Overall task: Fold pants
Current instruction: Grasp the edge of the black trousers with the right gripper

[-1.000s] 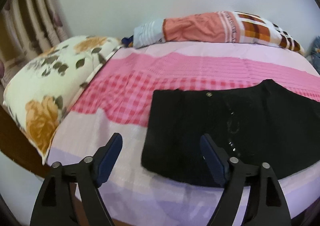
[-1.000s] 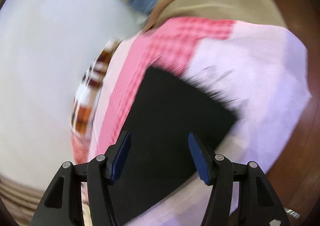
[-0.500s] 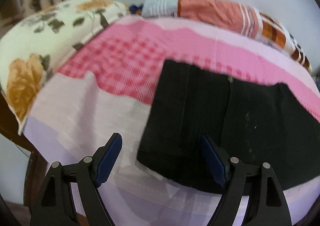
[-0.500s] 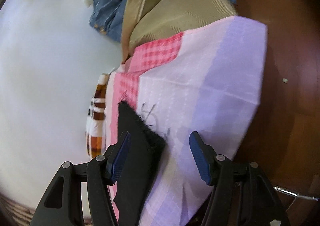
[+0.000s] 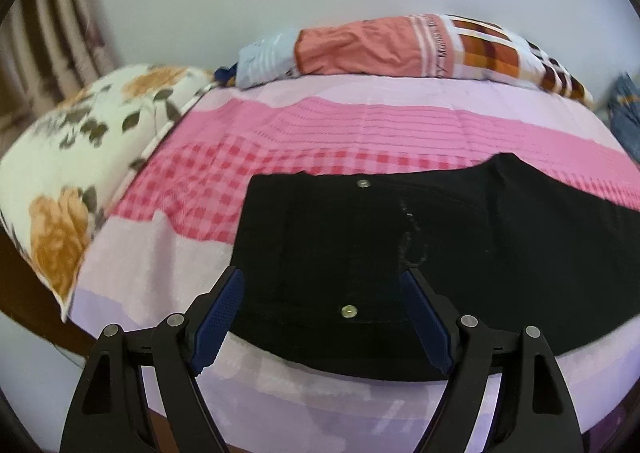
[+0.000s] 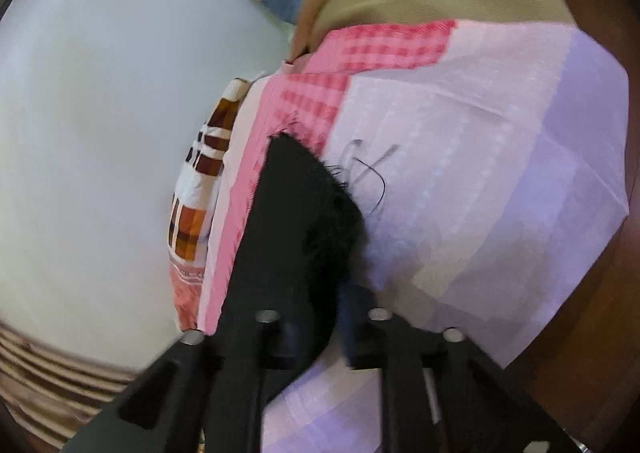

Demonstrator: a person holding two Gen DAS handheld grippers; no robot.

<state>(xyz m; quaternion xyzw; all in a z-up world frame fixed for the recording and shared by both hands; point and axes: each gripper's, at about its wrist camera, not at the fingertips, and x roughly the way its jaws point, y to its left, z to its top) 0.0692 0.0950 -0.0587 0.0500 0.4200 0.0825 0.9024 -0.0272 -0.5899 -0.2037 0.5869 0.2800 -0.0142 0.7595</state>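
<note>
My left gripper (image 5: 320,317) points down at a slant, jaws wide apart, nothing pinched, blue pads (image 5: 218,323) showing on both fingers. My right gripper (image 6: 320,317) is tilted and rolled, its jaws closing, nearly together, with the pants (image 6: 296,221) hem between them, pads mostly hidden.
</note>
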